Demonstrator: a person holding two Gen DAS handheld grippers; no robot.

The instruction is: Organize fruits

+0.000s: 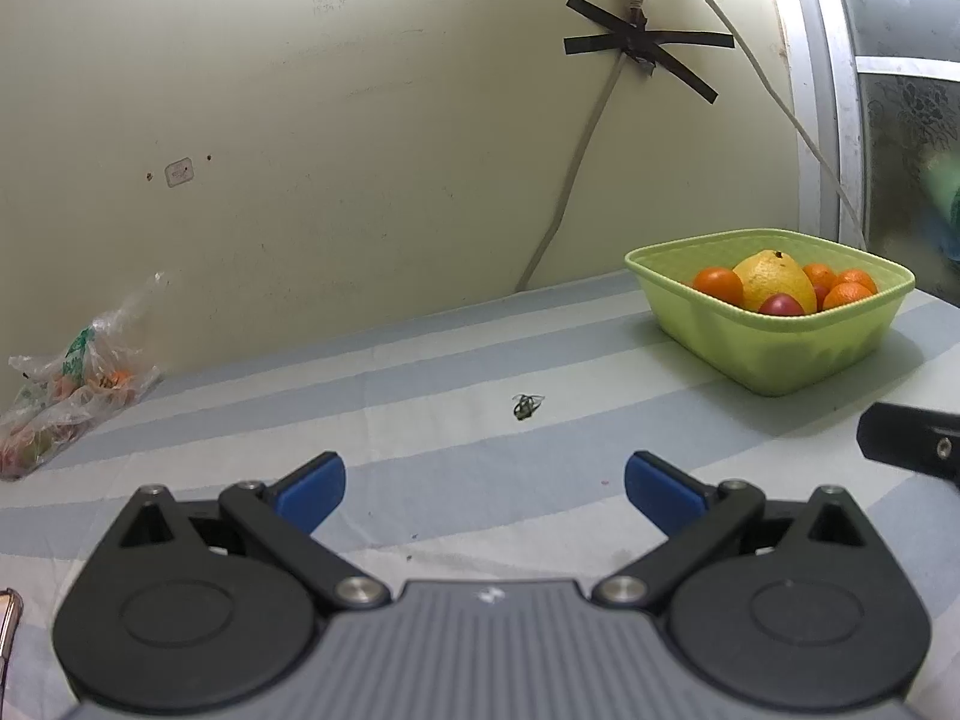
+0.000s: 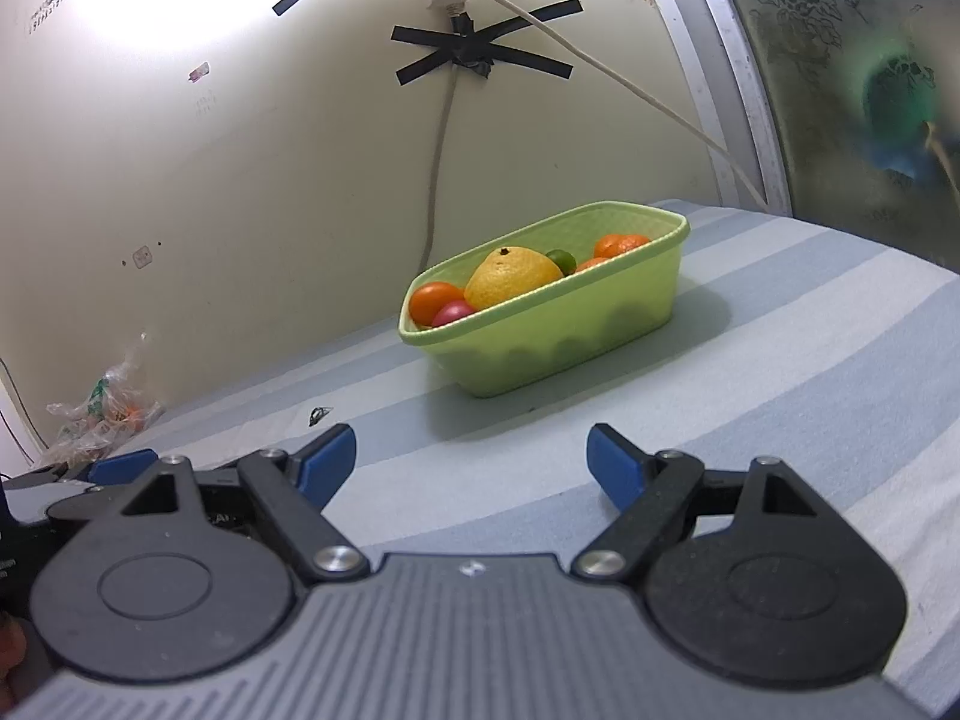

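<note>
A light green plastic basket [image 1: 780,354] [image 2: 576,330] stands on the striped cloth near the wall. It holds a large yellow citrus fruit [image 1: 774,285] [image 2: 510,276], several oranges [image 1: 717,285] [image 2: 435,300], a red fruit [image 1: 780,305] [image 2: 451,313] and a small green fruit [image 2: 561,260]. My left gripper [image 1: 485,489] is open and empty, low over the cloth, left of and nearer than the basket. My right gripper [image 2: 471,459] is open and empty, just in front of the basket.
A crumpled clear plastic bag [image 1: 66,384] [image 2: 102,414] with bits of fruit lies at the far left against the wall. A small dark scrap [image 1: 525,407] [image 2: 318,415] lies on the cloth. Taped cables hang down the wall [image 1: 576,180]. A window frame [image 2: 744,78] borders the right.
</note>
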